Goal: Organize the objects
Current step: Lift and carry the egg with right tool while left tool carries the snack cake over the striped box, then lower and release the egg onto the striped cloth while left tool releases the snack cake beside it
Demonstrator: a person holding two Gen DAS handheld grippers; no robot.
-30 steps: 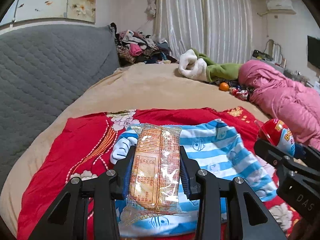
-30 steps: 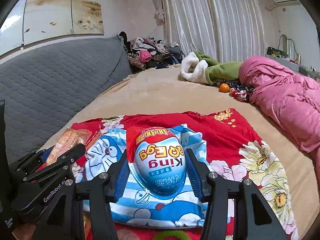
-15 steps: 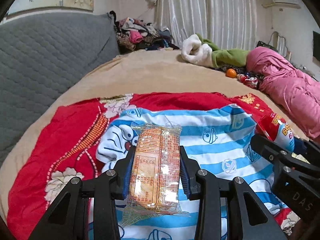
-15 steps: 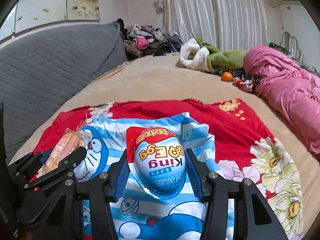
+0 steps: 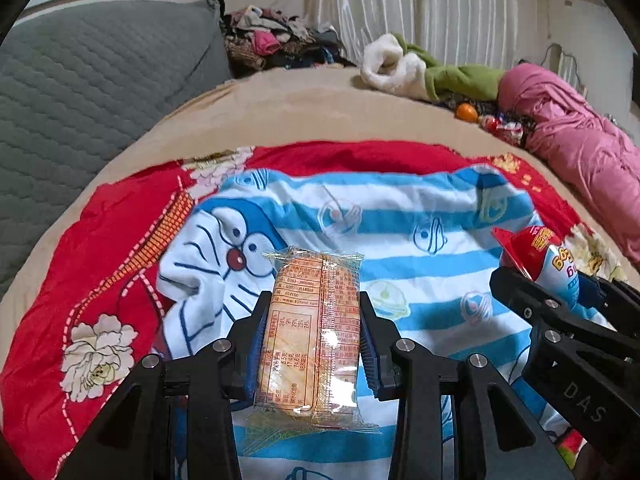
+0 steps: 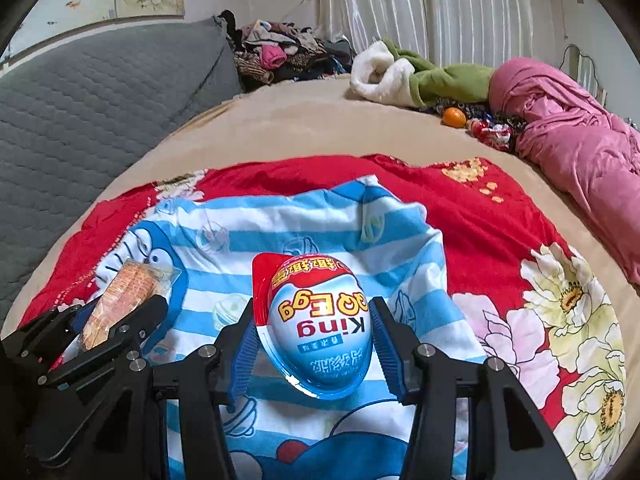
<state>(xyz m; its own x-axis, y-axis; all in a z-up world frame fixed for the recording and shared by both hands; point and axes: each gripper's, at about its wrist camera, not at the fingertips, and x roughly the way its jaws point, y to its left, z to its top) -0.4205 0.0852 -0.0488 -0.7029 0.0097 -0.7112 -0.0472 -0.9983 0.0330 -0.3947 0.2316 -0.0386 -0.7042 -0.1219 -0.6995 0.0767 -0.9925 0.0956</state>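
Observation:
My left gripper (image 5: 313,312) is shut on an orange cracker packet (image 5: 310,332) in clear wrap, held lengthwise just above a blue-and-white striped cartoon cloth (image 5: 400,216). My right gripper (image 6: 312,320) is shut on a red, white and blue plastic egg toy (image 6: 318,320), its print upside down, over the same cloth (image 6: 320,224). In the left wrist view the egg (image 5: 548,256) and the right gripper's fingers (image 5: 560,320) show at the right edge. The right wrist view has the packet (image 6: 120,304) in the left gripper at lower left.
The striped cloth lies on a red flowered blanket (image 5: 100,260) spread over a tan bed (image 5: 300,112). A grey quilted headboard (image 5: 80,80) rises at left. Far back lie a clothes pile (image 5: 272,40), a green-and-white garment (image 5: 420,68), an orange (image 5: 467,111) and a pink quilt (image 5: 580,148).
Both grippers have come down and forward toward the striped cloth, which now fills more of each view. Each keeps its hold on its object.

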